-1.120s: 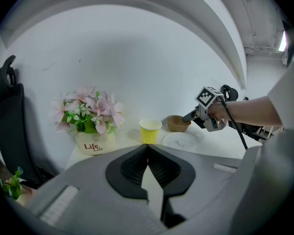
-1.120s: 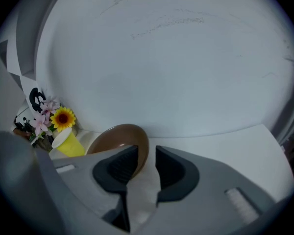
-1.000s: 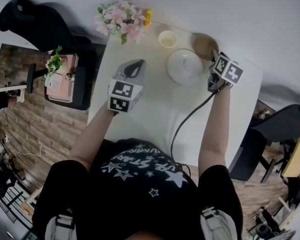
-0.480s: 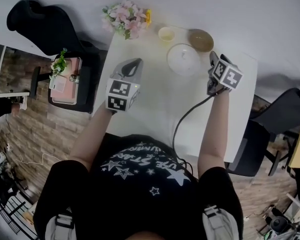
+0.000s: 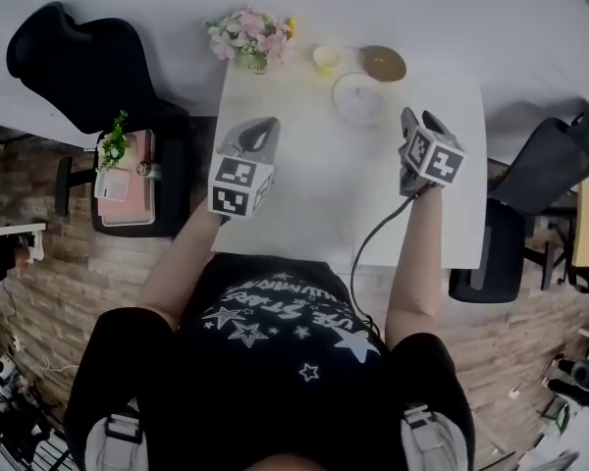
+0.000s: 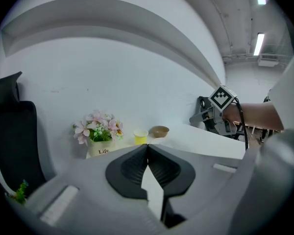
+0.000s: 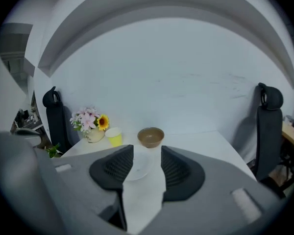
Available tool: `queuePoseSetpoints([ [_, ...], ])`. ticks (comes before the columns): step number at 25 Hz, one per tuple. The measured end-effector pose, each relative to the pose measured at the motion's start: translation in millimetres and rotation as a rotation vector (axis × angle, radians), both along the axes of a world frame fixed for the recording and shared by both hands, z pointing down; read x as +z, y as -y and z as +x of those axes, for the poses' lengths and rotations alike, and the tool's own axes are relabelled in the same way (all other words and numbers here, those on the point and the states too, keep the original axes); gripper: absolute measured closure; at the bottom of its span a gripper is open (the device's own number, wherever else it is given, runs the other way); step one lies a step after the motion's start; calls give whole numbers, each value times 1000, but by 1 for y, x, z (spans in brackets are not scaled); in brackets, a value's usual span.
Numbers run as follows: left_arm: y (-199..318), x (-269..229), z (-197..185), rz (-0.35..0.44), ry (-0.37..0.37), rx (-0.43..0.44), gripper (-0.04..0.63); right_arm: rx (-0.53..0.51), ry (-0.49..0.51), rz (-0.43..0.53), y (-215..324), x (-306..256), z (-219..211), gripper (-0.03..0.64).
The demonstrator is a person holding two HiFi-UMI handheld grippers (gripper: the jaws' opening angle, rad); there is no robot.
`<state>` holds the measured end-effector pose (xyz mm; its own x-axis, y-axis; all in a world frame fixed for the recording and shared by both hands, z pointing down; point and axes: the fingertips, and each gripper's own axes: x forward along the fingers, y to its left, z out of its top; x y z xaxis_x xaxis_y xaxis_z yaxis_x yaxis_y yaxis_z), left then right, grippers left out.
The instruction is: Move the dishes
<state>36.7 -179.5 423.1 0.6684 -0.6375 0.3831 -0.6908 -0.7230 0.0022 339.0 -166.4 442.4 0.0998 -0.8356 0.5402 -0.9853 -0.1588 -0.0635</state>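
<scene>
Dishes: white plate (image 5: 358,98), brown bowl (image 5: 383,64) and yellow cup (image 5: 325,59) grouped at the counter's (image 5: 314,194) far edge, bowl nearest the far right corner. Flower pot (image 5: 248,39) at far left corner. The right claw (image 5: 413,124) is released and empty, near the plate but apart from it. The left claw (image 5: 257,133) is clenched on nothing over mid-counter. Judgement: nothing lifted yet; all moving remains.

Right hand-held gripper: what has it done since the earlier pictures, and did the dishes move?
The right hand-held gripper drew back, away from the brown bowl it was beside; its jaws are open and empty. The left hand-held gripper stayed over the table, shut. The bowl, white plate and yellow cup kept their places.
</scene>
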Motion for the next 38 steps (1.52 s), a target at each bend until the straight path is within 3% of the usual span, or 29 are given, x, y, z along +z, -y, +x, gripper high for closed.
queuePoseSetpoints([
  [7,-20,-11,-44,25,-41,93,584,60,-47,53,-54,-20,-61,476],
  [14,-47,-4,-98,9,-60,174,584,157,-86,64,-104,-23,-123,605],
  [24,-84,18,-170,-50,-44,302,584,291,-17,36,-183,9,-228,612],
  [30,-91,27,-177,-91,-51,331,584,305,-51,14,-213,12,-251,612],
  [38,-112,38,-155,-104,-28,355,584,343,-27,16,-255,25,-251,612],
])
